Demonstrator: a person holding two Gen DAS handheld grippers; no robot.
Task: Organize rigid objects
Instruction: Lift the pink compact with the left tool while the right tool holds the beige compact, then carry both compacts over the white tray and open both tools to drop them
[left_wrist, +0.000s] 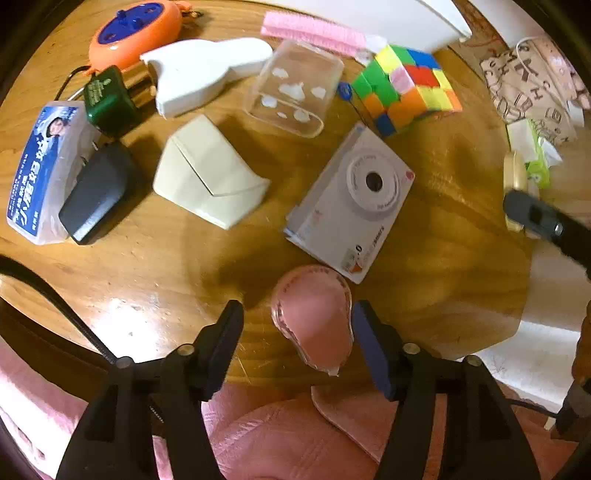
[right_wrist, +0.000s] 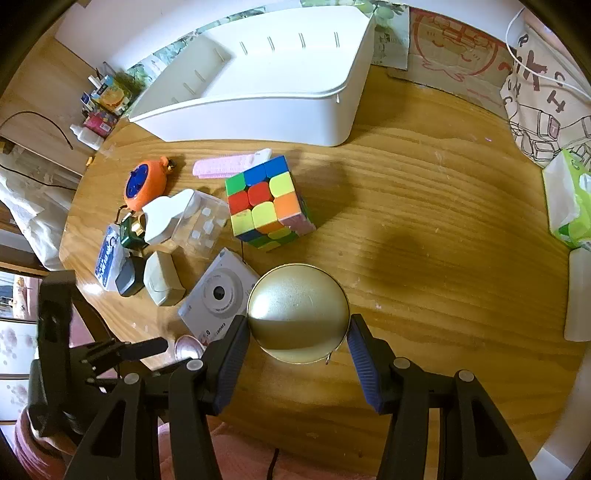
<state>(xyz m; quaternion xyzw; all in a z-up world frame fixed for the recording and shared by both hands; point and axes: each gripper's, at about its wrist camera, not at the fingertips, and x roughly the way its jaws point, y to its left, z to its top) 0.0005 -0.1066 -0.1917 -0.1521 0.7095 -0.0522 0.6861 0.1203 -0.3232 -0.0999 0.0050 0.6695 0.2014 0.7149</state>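
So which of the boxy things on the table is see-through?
The clear box, with white shapes printed on it, lying between the white bottle and the cube. The cream case and camera box nearby are opaque.

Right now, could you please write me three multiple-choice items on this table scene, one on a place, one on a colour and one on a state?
1. Where does the puzzle cube sit?
A. inside the white bin
B. on the table in front of the white bin
C. on top of the camera box

2. What colour is the round case with the blue centre?
A. orange
B. green
C. black

3. What is the right tool doing?
A. hanging open over bare wood
B. shut on the gold round tin
C. shut on the puzzle cube

Answers:
1 B: the cube rests on wood before the white bin.
2 A: the round case has an orange shell.
3 B: both pads press the gold round tin.
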